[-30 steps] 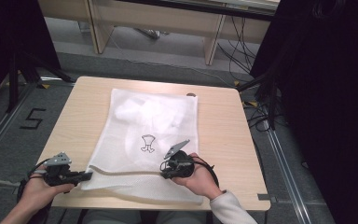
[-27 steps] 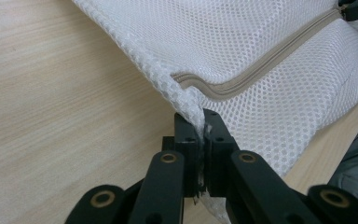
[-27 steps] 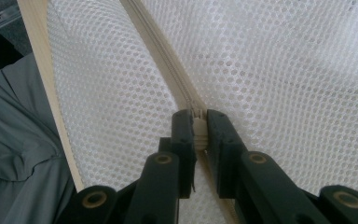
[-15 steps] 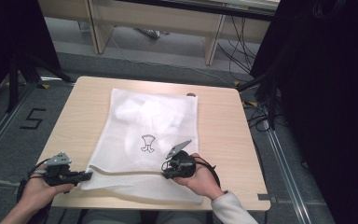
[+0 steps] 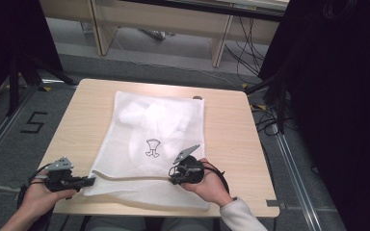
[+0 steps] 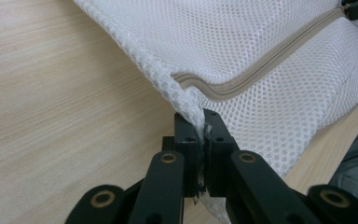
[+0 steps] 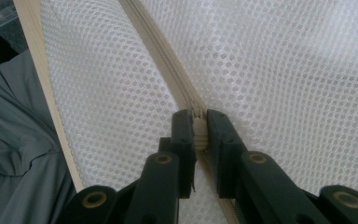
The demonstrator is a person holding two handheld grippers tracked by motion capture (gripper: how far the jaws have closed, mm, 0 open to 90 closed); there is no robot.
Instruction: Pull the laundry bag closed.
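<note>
On the table (image 5: 82,115) we have a white mesh laundry bag (image 5: 159,139) lying flat, its zipper (image 6: 261,65) running along the near edge. Our left gripper (image 6: 200,135) has its fingers clamped on the bag's corner, while our right gripper (image 7: 199,128) pinches the zipper pull (image 7: 199,127). The zip looks about to be drawn, which calls for a steady pull along the track against the anchored corner.

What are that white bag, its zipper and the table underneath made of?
The mesh laundry bag looks like white synthetic netting: small regular holes, soft folds. Its zipper seems to be beige woven tape with fine, probably plastic, teeth. The table shows pale matt wood grain, either wood or laminate.
</note>
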